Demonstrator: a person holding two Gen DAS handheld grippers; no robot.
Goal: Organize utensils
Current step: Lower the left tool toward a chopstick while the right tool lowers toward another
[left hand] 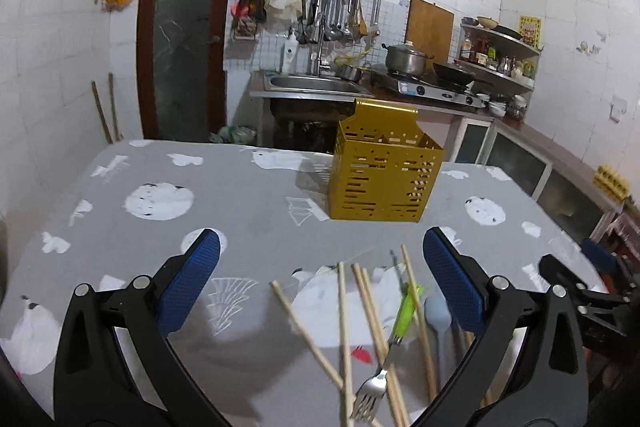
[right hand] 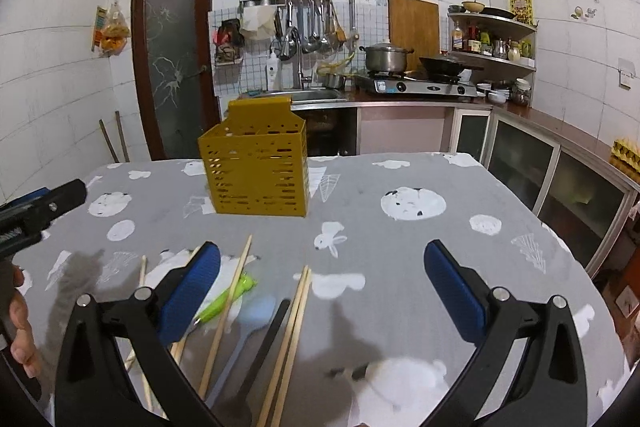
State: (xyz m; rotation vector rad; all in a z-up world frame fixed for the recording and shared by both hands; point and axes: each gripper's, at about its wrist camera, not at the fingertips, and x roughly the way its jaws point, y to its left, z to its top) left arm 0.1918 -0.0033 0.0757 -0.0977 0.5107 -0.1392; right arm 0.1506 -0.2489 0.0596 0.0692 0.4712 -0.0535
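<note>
A yellow perforated utensil holder (left hand: pixel 382 175) (right hand: pixel 258 173) stands upright on the grey patterned tablecloth (left hand: pixel 240 211). Several wooden chopsticks (left hand: pixel 346 327) (right hand: pixel 294 331) lie scattered near the front edge. Among them are a green-handled fork (left hand: pixel 394 339) (right hand: pixel 224 301), a pale blue spoon (left hand: pixel 436 315) (right hand: pixel 254 319) and a dark utensil (right hand: pixel 266 343). My left gripper (left hand: pixel 322 275) hovers open above the pile, nothing between its blue pads. My right gripper (right hand: pixel 322 279) is open too, over the chopsticks, empty.
Behind the table are a steel sink (left hand: pixel 316 85), a gas stove with a pot (right hand: pixel 386 57) and wok, hanging ladles and a corner shelf of bottles (right hand: pixel 492 43). A brown door (left hand: pixel 180 31) is back left. A hand (right hand: pixel 20 331) holds the left gripper.
</note>
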